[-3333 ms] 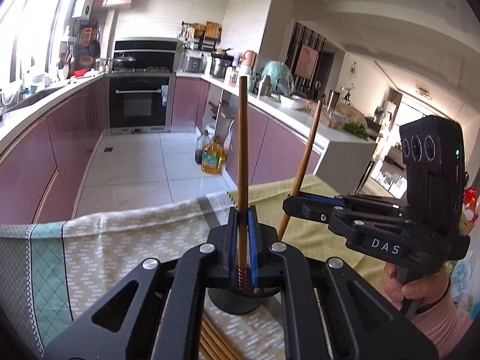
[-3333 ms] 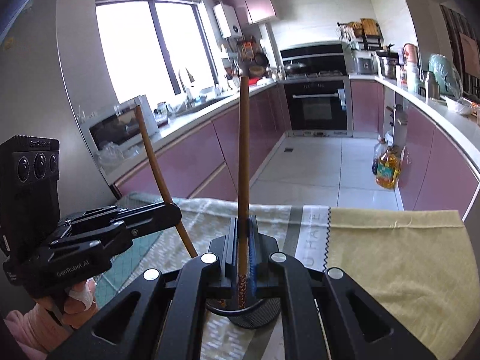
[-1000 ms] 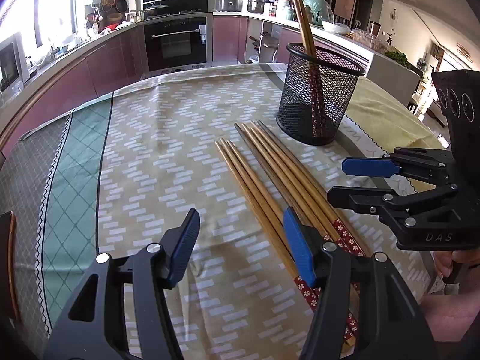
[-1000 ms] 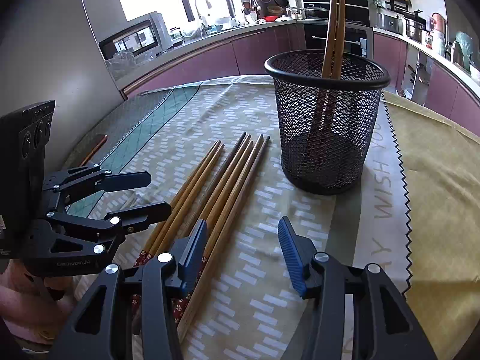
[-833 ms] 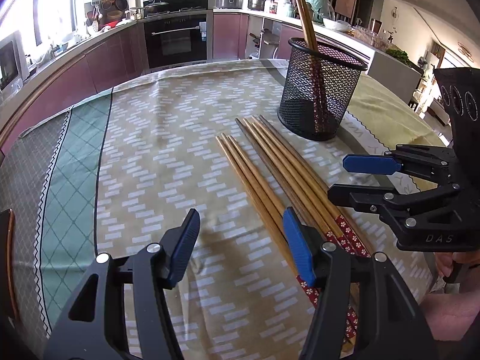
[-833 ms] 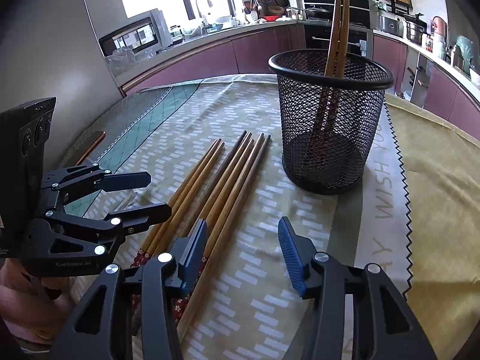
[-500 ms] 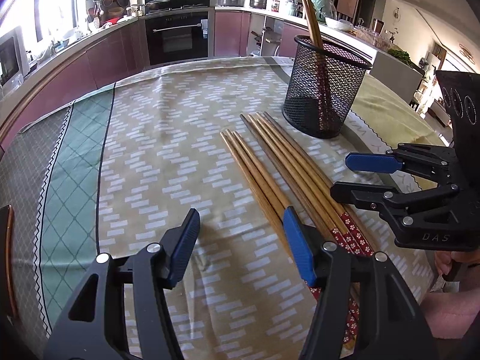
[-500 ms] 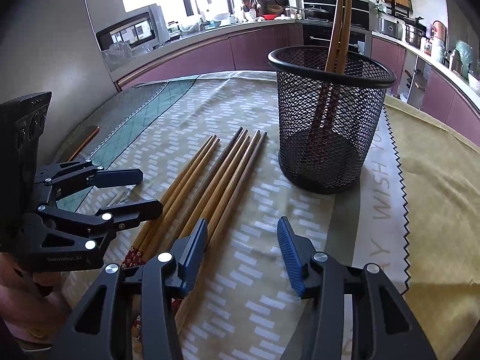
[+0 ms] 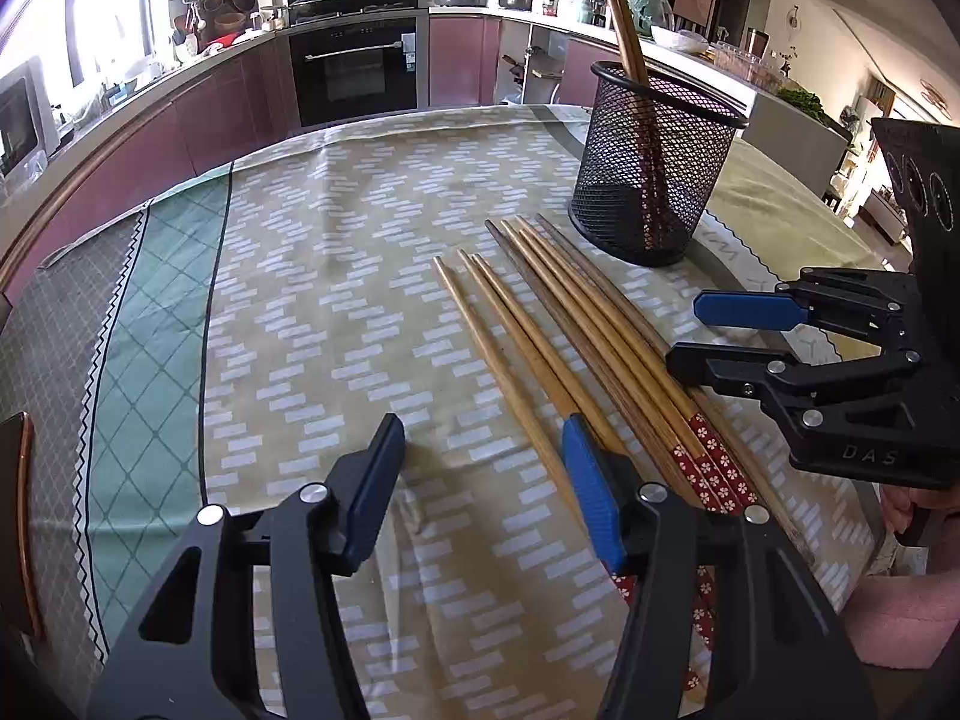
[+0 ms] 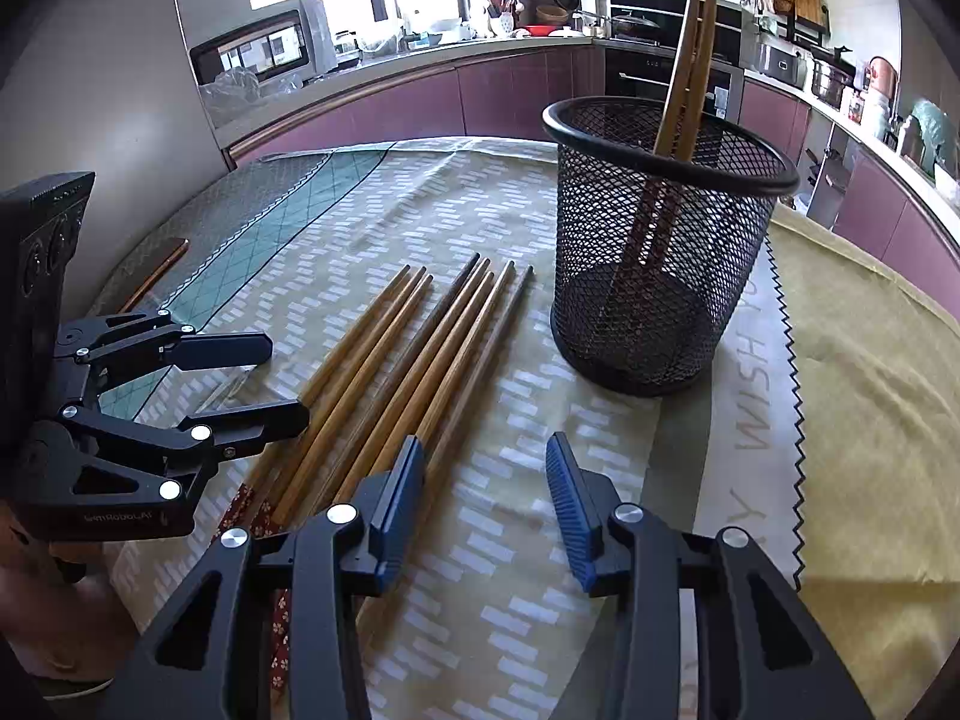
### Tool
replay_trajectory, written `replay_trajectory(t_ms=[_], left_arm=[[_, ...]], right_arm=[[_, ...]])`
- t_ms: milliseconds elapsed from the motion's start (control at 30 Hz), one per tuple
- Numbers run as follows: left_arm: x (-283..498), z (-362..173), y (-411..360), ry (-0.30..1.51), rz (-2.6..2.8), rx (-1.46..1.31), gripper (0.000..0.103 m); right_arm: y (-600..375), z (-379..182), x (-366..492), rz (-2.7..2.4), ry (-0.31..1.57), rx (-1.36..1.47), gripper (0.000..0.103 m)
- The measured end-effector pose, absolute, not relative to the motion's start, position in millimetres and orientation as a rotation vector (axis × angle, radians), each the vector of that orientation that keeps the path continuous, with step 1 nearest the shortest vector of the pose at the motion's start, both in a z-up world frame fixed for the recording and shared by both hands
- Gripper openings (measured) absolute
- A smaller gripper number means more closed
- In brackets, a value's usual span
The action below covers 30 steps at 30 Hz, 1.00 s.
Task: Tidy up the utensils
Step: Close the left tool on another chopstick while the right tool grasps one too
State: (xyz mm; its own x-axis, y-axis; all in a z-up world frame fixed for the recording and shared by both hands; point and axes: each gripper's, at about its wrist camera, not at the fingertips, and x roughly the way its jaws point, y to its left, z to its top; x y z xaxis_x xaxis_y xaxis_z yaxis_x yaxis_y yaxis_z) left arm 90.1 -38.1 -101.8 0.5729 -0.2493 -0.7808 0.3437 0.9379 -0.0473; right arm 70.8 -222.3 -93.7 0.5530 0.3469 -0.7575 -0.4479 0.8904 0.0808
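Several wooden chopsticks [image 9: 570, 348] [image 10: 408, 366] lie side by side on the tablecloth, their red flowered ends toward me. A black mesh cup [image 9: 654, 180] [image 10: 660, 252] stands beyond their tips with two chopsticks [image 10: 690, 60] leaning inside. My left gripper [image 9: 480, 450] [image 10: 285, 381] hovers low over the left side of the row. Its jaws are closing and the leftmost chopstick runs just inside the right pad, not pressed. My right gripper [image 10: 480, 468] [image 9: 684, 333] hovers over the right side, jaws closing, with the rightmost chopstick just inside its left pad, untouched.
The patterned cloth [image 9: 336, 276] covers a round table, with a yellow cloth [image 10: 870, 390] at the right. A brown-edged object [image 9: 24, 510] sits at the table's left edge. A hand in a pink sleeve [image 9: 900, 618] holds the right gripper. Kitchen counters and an oven lie beyond.
Seconds ago each gripper held a chopstick upright over the cup; those two now stand in it. Over the last second both pairs of jaws have narrowed a little, the right more.
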Motion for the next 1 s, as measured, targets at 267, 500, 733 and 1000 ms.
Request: replay_trajectory(t_ms=[267, 500, 733, 1000], left_arm=[[99.1, -101.9, -42.0, 0.897, -0.332, 0.122, 0.045], [104.9, -102.0, -42.5, 0.897, -0.326, 0.106, 0.025], [105.8, -102.7, -37.6, 0.899, -0.315, 0.061, 0.012], [100.6, -96.1, -30.8, 0.880, -0.313, 0.023, 0.008]], right_arm=[[-209.4, -97.4, 80.6, 0.453, 0.861, -0.151, 0.031], [-214.7, -97.2, 85.1, 0.464, 0.873, -0.096, 0.014], [-221.2, -97.7, 84.2, 0.468, 0.875, -0.036, 0.009], [-233.6, -87.3, 79.5, 0.491, 0.841, 0.015, 0.006]])
